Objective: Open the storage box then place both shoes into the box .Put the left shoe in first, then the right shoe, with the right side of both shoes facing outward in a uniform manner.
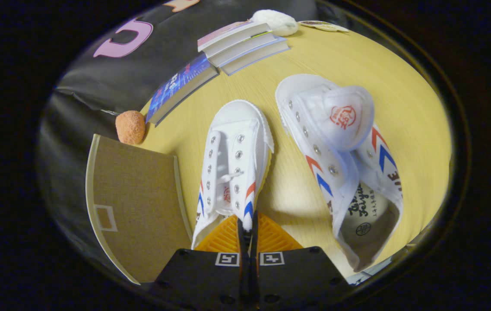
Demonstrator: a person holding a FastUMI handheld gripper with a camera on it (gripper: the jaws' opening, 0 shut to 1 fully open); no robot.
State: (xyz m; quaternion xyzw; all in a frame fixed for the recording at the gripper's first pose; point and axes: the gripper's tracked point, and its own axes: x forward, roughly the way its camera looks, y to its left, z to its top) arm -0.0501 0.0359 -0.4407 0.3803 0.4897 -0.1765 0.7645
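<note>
Two white canvas shoes with red and blue chevrons lie on the yellow table (357, 65), toes pointing away from me. My gripper (247, 226) is shut on the side wall of the laced shoe (234, 151), near its heel opening, with both fingers pinching the canvas edge. The other shoe (336, 147) lies to its right, apart from it, with its tongue folded up and its insole showing. The storage box (137, 207), a brown fabric panel with a pale rim and a small label frame, sits just left of the held shoe. Whether the box is open cannot be told.
Several books (236, 43) lie in a row beyond the shoes, along the black cloth wall. An orange spongy ball (131, 126) rests between the box and the nearest book. A white fluffy object (276, 20) sits at the far end of the books.
</note>
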